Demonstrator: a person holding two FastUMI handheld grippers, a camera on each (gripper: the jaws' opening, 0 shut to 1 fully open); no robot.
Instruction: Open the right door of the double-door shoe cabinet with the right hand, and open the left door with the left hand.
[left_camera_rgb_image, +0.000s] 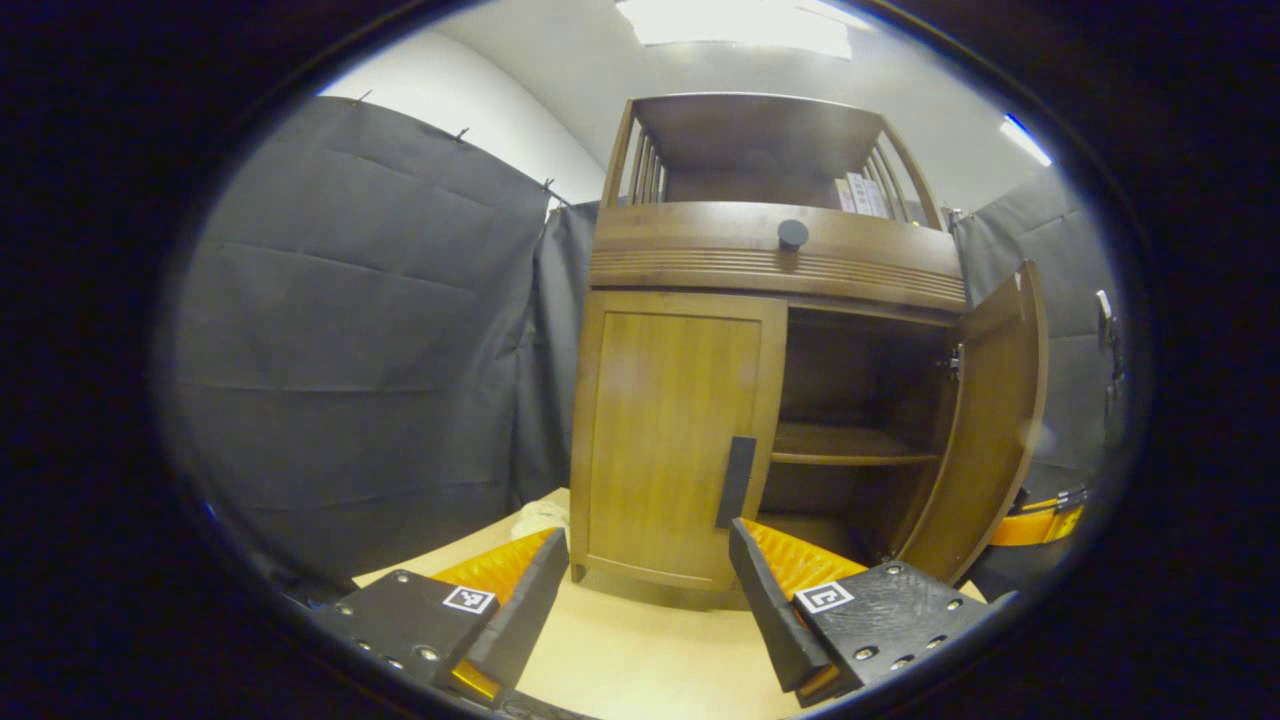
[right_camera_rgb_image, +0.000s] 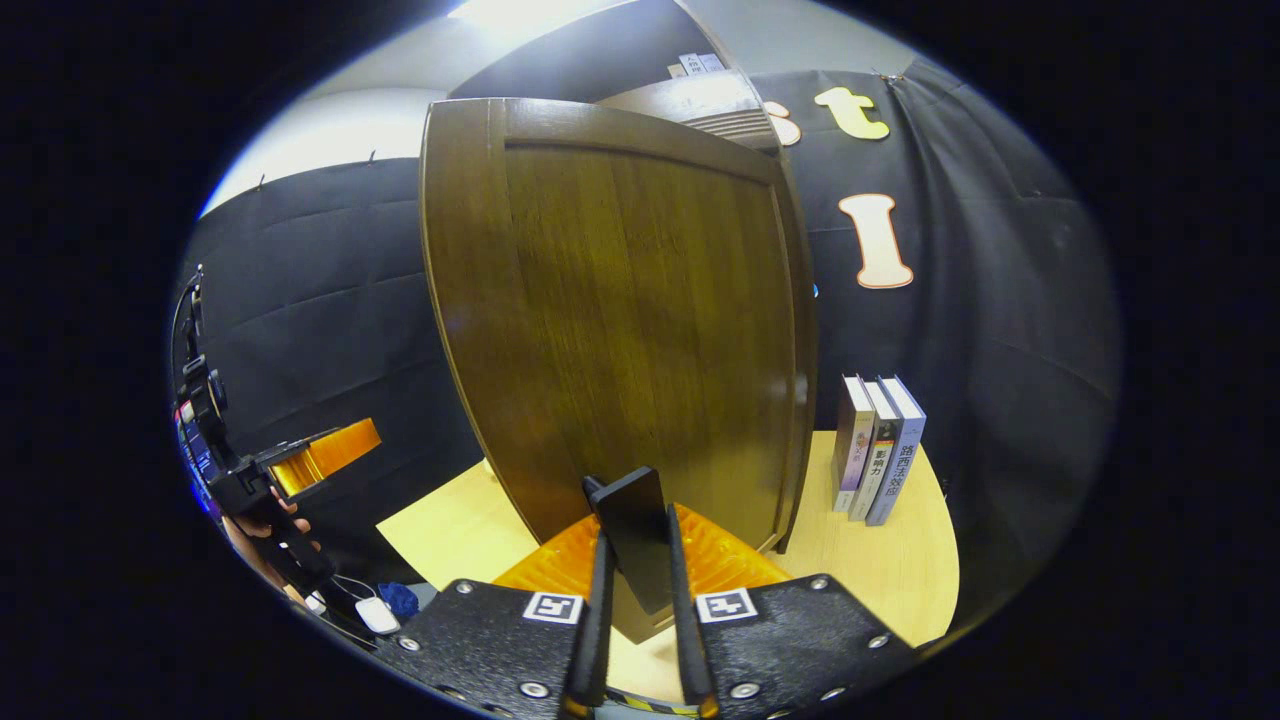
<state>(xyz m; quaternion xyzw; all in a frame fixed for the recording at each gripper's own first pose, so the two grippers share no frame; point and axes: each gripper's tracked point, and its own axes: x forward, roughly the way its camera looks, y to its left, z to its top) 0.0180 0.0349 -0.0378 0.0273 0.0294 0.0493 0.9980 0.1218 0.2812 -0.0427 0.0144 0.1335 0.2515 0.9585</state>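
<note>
There was one cabinet (left_camera_rgb_image: 760, 260) with two doors: the left door (left_camera_rgb_image: 670, 440), closed, and the right door (right_camera_rgb_image: 630, 320), swung open. Each door carried one handle, two in all: one (left_camera_rgb_image: 737, 480) on the left door, one (right_camera_rgb_image: 632, 545) on the right. One knob (left_camera_rgb_image: 792, 234) sat on the band above them. One shelf (left_camera_rgb_image: 845, 445) showed inside. Three books (right_camera_rgb_image: 880, 450) stood on the desk (right_camera_rgb_image: 900, 570). Two claws were there: the left claw (left_camera_rgb_image: 640, 590) and the right claw (right_camera_rgb_image: 636, 600).
</note>
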